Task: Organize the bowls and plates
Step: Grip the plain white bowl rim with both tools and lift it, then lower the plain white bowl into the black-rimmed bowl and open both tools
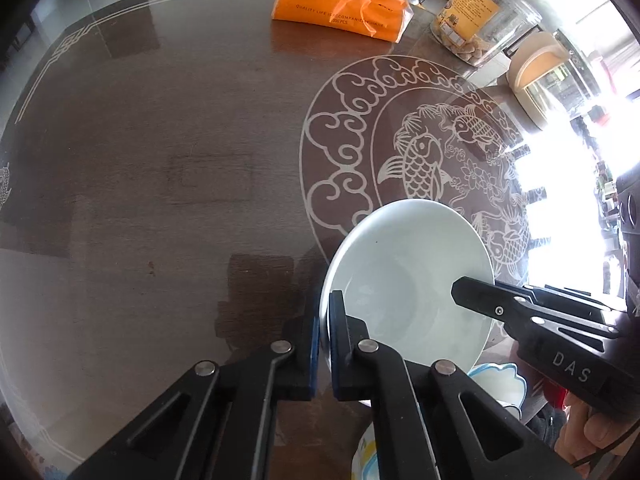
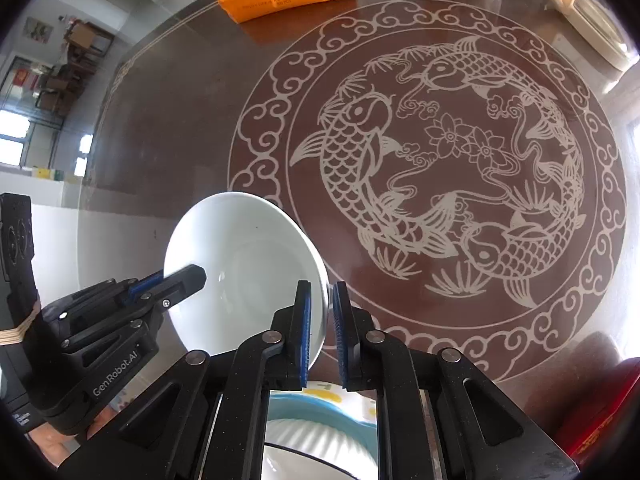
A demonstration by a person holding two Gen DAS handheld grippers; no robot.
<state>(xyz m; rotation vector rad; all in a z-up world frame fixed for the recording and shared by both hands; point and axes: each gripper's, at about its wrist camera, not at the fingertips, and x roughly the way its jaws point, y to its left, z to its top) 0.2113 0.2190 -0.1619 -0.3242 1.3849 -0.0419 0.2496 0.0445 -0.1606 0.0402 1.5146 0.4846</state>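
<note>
A plain white bowl (image 1: 404,280) is held in the air above the table, gripped on opposite rims by both grippers. My left gripper (image 1: 324,344) is shut on its left rim; it also shows in the right wrist view (image 2: 176,280). My right gripper (image 2: 320,332) is shut on its right rim and shows in the left wrist view (image 1: 472,300). The bowl (image 2: 244,264) hangs over a stack below: a blue-rimmed scalloped dish (image 2: 320,404) with a white ribbed bowl (image 2: 316,444) in it, partly hidden by the fingers. The dish's edge shows in the left wrist view (image 1: 500,380).
The glass-topped dark table (image 1: 160,160) carries a white koi-fish medallion (image 2: 432,184). At the far edge lie an orange tissue pack (image 1: 340,0), a clear jar of snacks (image 1: 476,16) and a cream holder (image 1: 536,72). A red object (image 2: 600,408) sits at right.
</note>
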